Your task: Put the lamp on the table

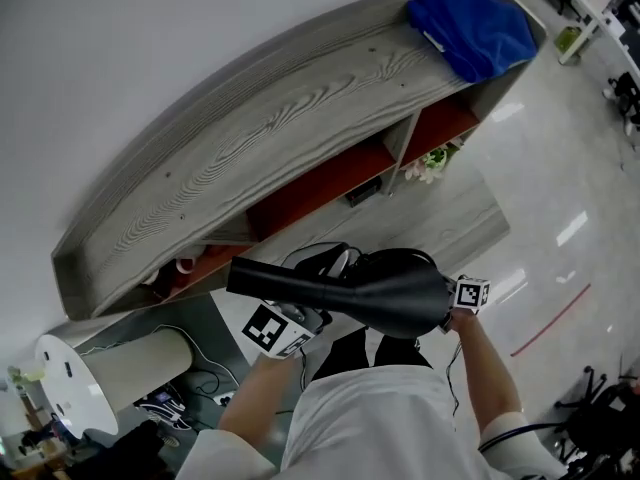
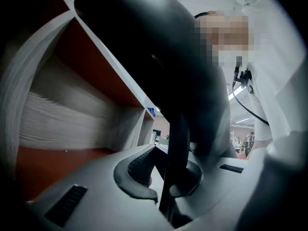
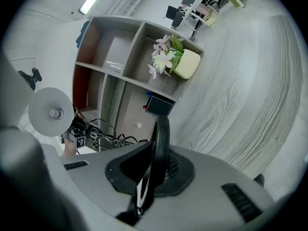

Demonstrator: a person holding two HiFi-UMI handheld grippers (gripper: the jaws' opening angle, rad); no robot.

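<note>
A black lamp [image 1: 375, 293] hangs in front of me, held between both grippers over the floor. Its narrow end points left and its wide rounded shade sits to the right. My left gripper [image 1: 306, 315] is shut on a thin black part below the shade [image 2: 159, 57], and that part stands upright between the jaws in the left gripper view. My right gripper [image 1: 449, 314] is shut on a thin black rim of the lamp [image 3: 161, 138]. The grey wood-grain table [image 1: 290, 128] lies beyond the lamp, its long top mostly bare.
A blue cloth [image 1: 472, 26] lies on the table's right end. Below the top are red-backed compartments; one holds a potted flower [image 3: 175, 61]. A white cylinder [image 1: 110, 368] and cables [image 1: 180, 400] lie at lower left. A white disc [image 3: 50, 112] shows beside my left hand.
</note>
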